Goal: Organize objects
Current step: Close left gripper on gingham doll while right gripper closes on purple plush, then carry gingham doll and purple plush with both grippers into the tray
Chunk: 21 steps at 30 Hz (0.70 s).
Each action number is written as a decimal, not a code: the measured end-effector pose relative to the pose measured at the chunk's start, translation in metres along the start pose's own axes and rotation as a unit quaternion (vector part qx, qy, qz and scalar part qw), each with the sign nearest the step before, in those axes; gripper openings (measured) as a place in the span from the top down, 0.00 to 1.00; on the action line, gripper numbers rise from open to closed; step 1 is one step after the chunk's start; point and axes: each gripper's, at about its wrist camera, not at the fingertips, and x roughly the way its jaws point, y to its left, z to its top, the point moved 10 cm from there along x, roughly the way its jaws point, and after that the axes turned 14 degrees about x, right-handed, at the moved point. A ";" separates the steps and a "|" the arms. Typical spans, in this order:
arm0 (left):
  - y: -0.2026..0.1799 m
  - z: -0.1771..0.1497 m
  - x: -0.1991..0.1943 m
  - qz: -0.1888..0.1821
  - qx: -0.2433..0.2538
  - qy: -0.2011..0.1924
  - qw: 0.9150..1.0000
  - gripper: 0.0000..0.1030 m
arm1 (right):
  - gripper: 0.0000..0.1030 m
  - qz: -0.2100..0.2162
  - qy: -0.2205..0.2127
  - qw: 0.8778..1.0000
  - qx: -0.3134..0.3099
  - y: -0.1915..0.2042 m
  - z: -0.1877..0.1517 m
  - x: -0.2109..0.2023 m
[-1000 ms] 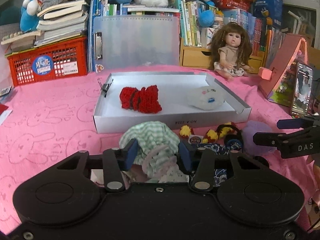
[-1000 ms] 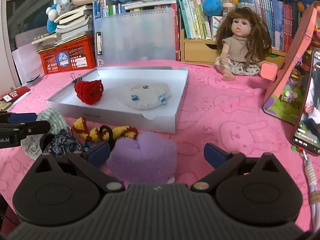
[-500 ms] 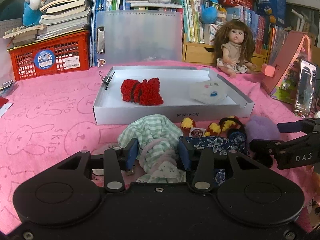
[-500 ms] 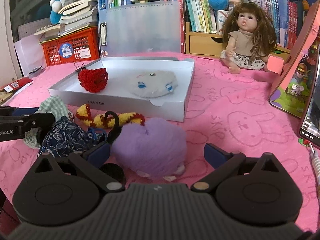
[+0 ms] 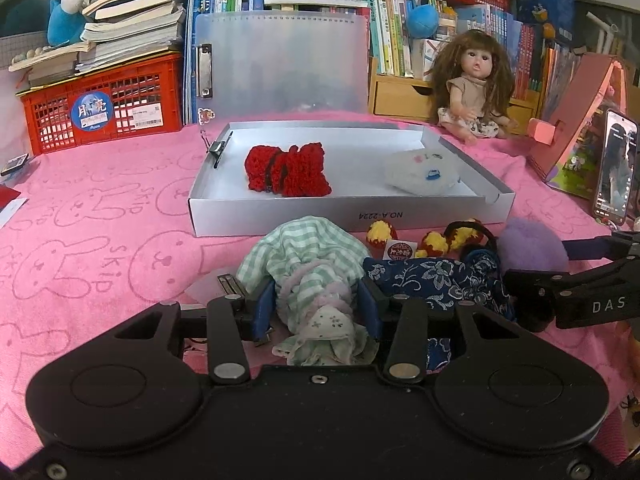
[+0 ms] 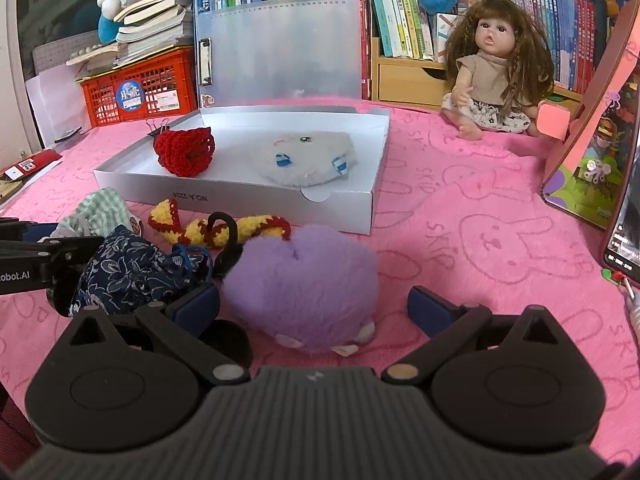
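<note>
Jaws of left gripper (image 5: 316,306) pinch checked cloth (image 5: 310,264), its base hidden.

The white box (image 5: 352,216) carries "NO.A-222A" upside down on its near wall. The pink cloth (image 5: 100,240) is stamped with "SKIP" beside rabbit outlines. The right gripper (image 5: 592,304) shows "DAS" in the left wrist view, and the left gripper (image 6: 24,276) shows "obot.AI" in the right wrist view. The round blue sticker on the red crate (image 5: 92,114) bears two Chinese characters, "月亮"; its small print is illegible.
</note>
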 end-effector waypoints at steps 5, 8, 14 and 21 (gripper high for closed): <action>0.003 0.004 -0.005 0.011 -0.006 -0.010 1.000 0.68 | 0.06 0.000 -0.001 1.000 0.009 -0.001 0.001 -0.001; 0.007 0.011 -0.010 0.015 -0.010 -0.022 1.000 0.68 | 0.26 0.015 -0.012 0.999 0.029 -0.001 0.006 -0.007; 0.012 0.027 -0.018 0.013 -0.014 -0.041 0.999 0.68 | 0.27 0.005 -0.039 0.999 0.032 -0.003 0.020 -0.016; 0.020 0.046 -0.018 0.005 -0.030 -0.050 0.998 0.68 | 0.27 0.013 -0.053 0.998 0.028 0.003 0.034 -0.022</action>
